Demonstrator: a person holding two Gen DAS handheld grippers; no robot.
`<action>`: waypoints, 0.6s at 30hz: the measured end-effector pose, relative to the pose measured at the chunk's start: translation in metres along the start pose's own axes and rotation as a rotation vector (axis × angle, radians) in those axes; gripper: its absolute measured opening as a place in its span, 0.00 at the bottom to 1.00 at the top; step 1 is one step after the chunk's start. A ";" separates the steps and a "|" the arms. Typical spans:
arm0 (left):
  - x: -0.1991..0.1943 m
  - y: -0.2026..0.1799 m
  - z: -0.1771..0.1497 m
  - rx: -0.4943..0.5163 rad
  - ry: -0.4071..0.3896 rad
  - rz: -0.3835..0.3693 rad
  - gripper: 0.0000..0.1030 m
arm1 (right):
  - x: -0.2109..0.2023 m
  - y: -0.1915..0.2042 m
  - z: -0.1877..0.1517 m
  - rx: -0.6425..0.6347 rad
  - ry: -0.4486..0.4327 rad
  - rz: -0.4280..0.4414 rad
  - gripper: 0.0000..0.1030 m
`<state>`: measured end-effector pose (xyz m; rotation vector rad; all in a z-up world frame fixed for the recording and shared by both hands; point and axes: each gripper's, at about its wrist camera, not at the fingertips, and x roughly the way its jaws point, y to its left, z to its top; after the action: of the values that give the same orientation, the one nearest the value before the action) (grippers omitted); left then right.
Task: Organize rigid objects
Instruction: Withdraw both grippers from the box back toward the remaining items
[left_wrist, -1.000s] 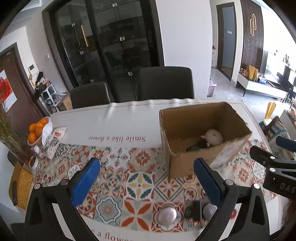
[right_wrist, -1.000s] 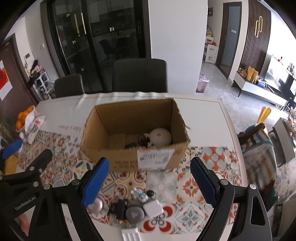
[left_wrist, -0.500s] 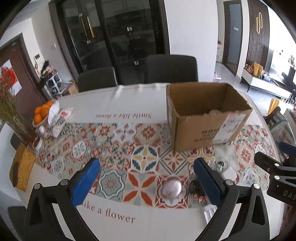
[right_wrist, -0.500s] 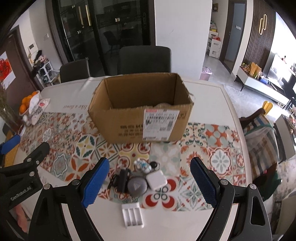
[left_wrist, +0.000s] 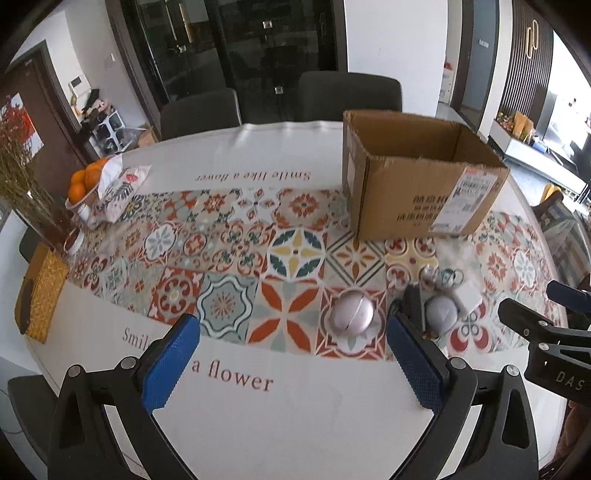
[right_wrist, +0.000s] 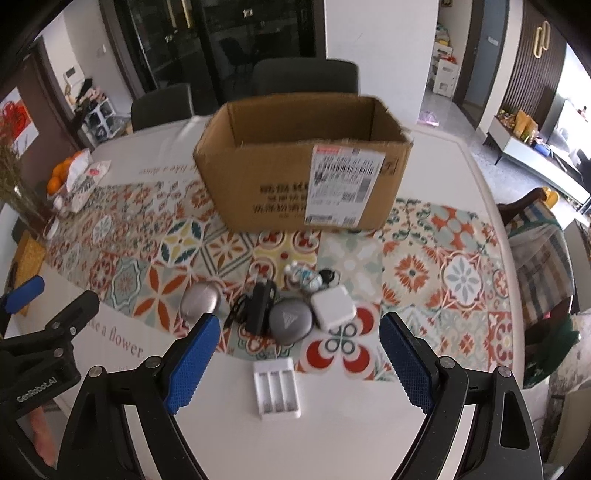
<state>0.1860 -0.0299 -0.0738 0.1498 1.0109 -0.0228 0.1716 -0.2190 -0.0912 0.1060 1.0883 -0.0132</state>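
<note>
Round white table (right_wrist: 436, 398) covered by patterned tile-print runner (left_wrist: 221, 258); lettering printed along near edge. Open cardboard box (right_wrist: 295, 184) set on runner at far side. Small items grouped near front: pale oval case (right_wrist: 201, 301), black adapter (right_wrist: 258, 306), grey round case (right_wrist: 290, 320), white square charger (right_wrist: 332, 307), white battery tray (right_wrist: 277, 391). Left gripper (left_wrist: 291, 363) and right gripper (right_wrist: 299, 363) held above table, jaws apart, nothing clamped. Dark chairs (left_wrist: 349, 94) and glass doors (left_wrist: 240, 48) seen behind; oranges (left_wrist: 81, 181) at left edge.

Tablecloth (right_wrist: 424, 273): white, banded with orange, teal and yellow floral tiles. Box (right_wrist: 273, 188) beyond the pads: brown. Pads (right_wrist: 192, 365): blue. Round case (right_wrist: 290, 320) ahead: grey; charger (right_wrist: 332, 308): white; adapter (right_wrist: 260, 306): black.
</note>
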 end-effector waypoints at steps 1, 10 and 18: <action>0.002 0.001 -0.003 0.000 0.009 0.003 1.00 | 0.003 0.001 -0.003 -0.006 0.009 0.004 0.86; 0.015 0.001 -0.030 0.006 0.078 0.011 1.00 | 0.029 0.013 -0.030 -0.048 0.110 0.020 0.82; 0.032 -0.001 -0.052 0.011 0.146 -0.002 1.00 | 0.051 0.020 -0.050 -0.077 0.189 0.037 0.77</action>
<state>0.1593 -0.0225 -0.1285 0.1623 1.1572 -0.0198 0.1521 -0.1921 -0.1578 0.0586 1.2739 0.0733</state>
